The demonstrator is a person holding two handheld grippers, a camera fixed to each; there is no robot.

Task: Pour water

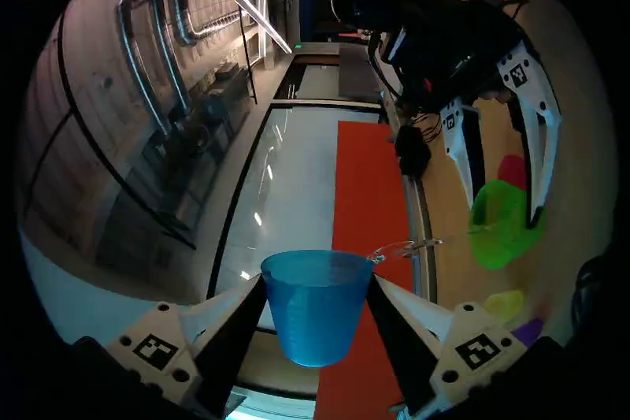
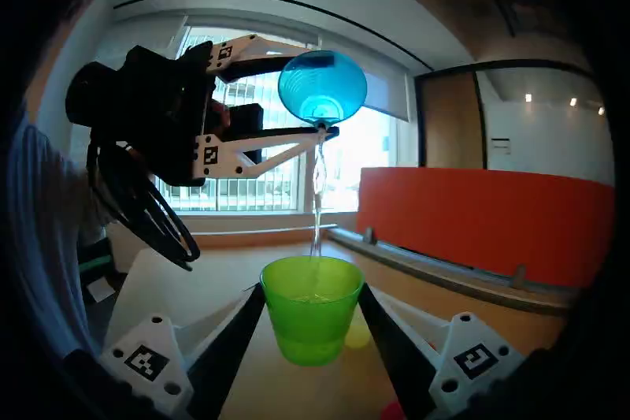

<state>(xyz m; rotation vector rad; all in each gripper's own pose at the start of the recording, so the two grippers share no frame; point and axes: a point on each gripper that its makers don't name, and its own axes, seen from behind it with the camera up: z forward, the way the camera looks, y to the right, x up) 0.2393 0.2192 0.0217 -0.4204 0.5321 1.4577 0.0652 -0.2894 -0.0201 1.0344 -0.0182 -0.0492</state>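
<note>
Left gripper (image 1: 315,317) tips blue cup (image 1: 316,306); water enters green cup (image 2: 312,317)

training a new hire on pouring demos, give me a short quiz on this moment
1. True or false: the left claw is shut on the blue cup.
2. Multiple choice: the water stream falls into A) the green cup B) a kettle C) a sink.
3. Fill in: the right claw holds its cup ____ (upright or tipped).

Key: 1 true; 2 A; 3 upright.
</note>
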